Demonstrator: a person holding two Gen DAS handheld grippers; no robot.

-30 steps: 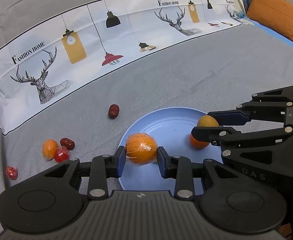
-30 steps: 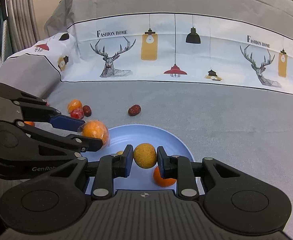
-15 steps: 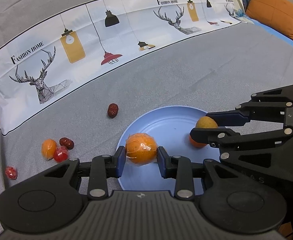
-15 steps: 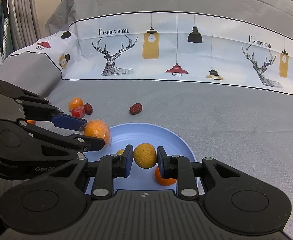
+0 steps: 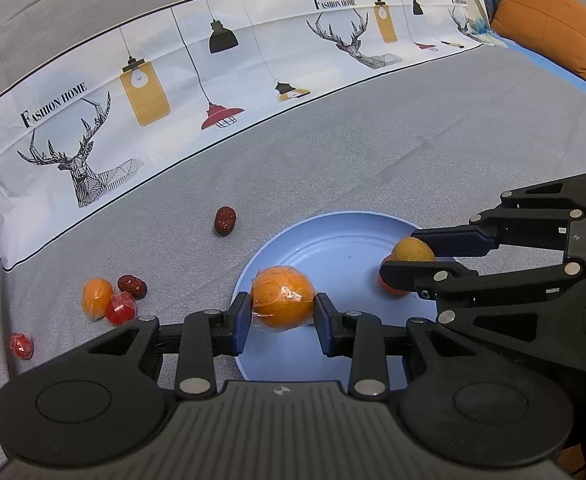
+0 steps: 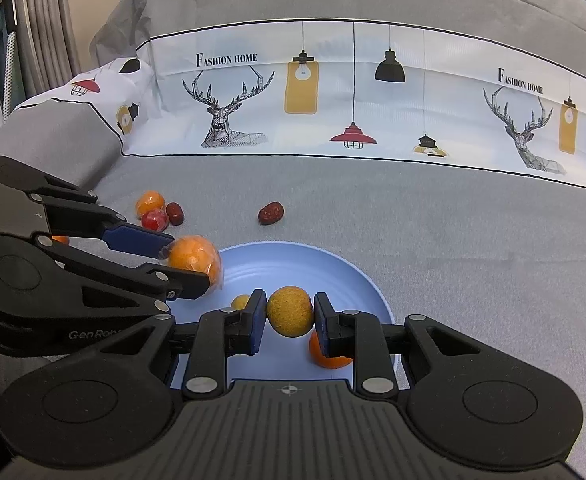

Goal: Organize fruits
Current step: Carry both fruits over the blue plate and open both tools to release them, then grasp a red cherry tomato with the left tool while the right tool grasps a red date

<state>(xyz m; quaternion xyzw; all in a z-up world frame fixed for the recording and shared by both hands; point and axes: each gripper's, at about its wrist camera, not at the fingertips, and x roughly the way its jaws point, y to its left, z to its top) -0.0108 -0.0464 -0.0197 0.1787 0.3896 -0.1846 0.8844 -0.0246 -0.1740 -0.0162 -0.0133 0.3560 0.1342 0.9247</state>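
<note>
An orange fruit (image 6: 327,354) on the blue plate (image 6: 293,258) sits half hidden behind the right gripper's (image 6: 289,318) finger; a small yellow fruit (image 6: 240,302) peeks out beside it; the plate's near rim is covered.

Between the black left gripper (image 5: 282,316) pads sits a bright orange wrapped orange (image 5: 283,297); beyond lies a pale blue plate (image 5: 325,240). The black right gripper (image 6: 289,318) clamps a mustard-yellow fruit (image 6: 290,311). Ahead, grey sofa fabric (image 6: 453,232) meets a white deer-and-lamp print (image 6: 333,88).
</note>
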